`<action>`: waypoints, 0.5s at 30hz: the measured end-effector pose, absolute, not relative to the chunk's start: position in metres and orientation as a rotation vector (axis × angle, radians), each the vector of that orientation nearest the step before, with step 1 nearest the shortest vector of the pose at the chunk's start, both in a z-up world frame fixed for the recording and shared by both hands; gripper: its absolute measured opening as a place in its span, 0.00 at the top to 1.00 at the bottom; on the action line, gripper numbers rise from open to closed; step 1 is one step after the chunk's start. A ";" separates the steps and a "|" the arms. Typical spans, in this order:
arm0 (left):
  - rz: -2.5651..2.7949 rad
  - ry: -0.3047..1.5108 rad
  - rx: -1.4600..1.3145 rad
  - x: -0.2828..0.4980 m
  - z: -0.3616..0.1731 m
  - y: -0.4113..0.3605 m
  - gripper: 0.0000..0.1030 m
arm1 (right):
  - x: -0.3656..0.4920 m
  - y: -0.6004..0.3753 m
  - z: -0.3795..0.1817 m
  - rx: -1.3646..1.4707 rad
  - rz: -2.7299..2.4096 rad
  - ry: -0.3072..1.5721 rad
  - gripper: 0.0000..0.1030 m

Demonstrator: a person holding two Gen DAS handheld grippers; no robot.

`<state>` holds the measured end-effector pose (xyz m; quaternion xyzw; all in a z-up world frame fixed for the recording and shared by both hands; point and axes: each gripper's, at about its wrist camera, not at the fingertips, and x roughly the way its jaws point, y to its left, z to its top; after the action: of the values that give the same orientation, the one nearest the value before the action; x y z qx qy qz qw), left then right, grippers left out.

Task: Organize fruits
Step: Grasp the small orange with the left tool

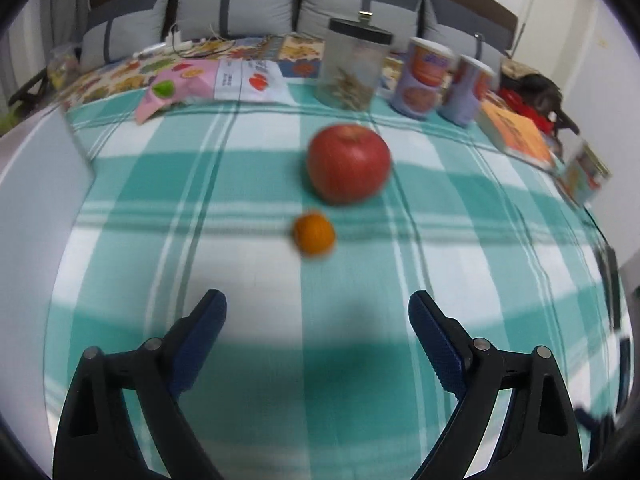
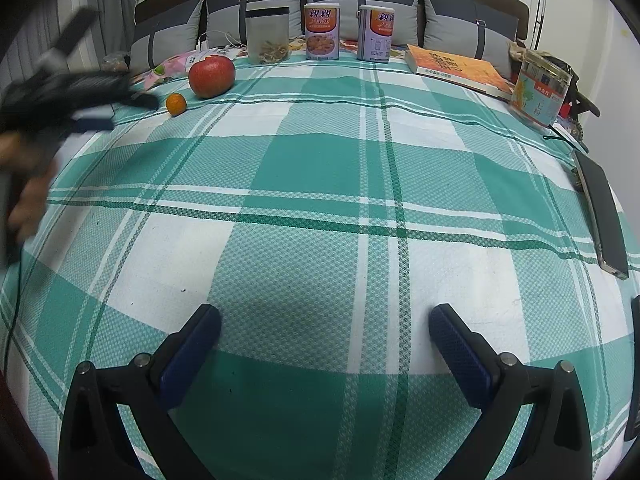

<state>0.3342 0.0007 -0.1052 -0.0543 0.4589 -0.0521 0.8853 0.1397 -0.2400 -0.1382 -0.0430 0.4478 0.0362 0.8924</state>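
Blue-padded fingers of the left hand-held gripper [image 1: 317, 308] stand spread wide over the green-and-white checked cloth [image 1: 256, 272], with nothing between them. Just beyond, at 12 o'clock in the left wrist view, a small orange [image 1: 314, 233] lies on the cloth, and a red apple [image 1: 349, 163] sits right behind it, the two near each other; whether they touch is hidden by blur. Farther back, at 1 o'clock, stand a clear jar with a dark lid [image 1: 354, 66] and two purple-and-orange cans [image 1: 426, 78], with an orange book [image 1: 516, 136] at 2 o'clock and a pink snack bag [image 1: 180, 88] at 11 o'clock.

The right hand-held gripper [image 2: 325, 330] is likewise spread wide and empty over bare cloth. From its view the orange and apple lie far off at 11 o'clock, beside the blurred left hand-held gripper; a dark phone [image 2: 602, 216] rests at 3 o'clock. Grey cushions [image 2: 256, 8] line the back.
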 end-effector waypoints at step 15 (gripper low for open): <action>-0.108 0.953 -0.142 0.351 -0.119 0.014 0.75 | 0.140 -0.240 -0.139 -0.089 0.074 0.929 0.00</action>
<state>0.3512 0.0143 -0.1189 -0.0681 0.4582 -0.0517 0.8847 0.1398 -0.2399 -0.1387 -0.0431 0.4478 0.0358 0.8924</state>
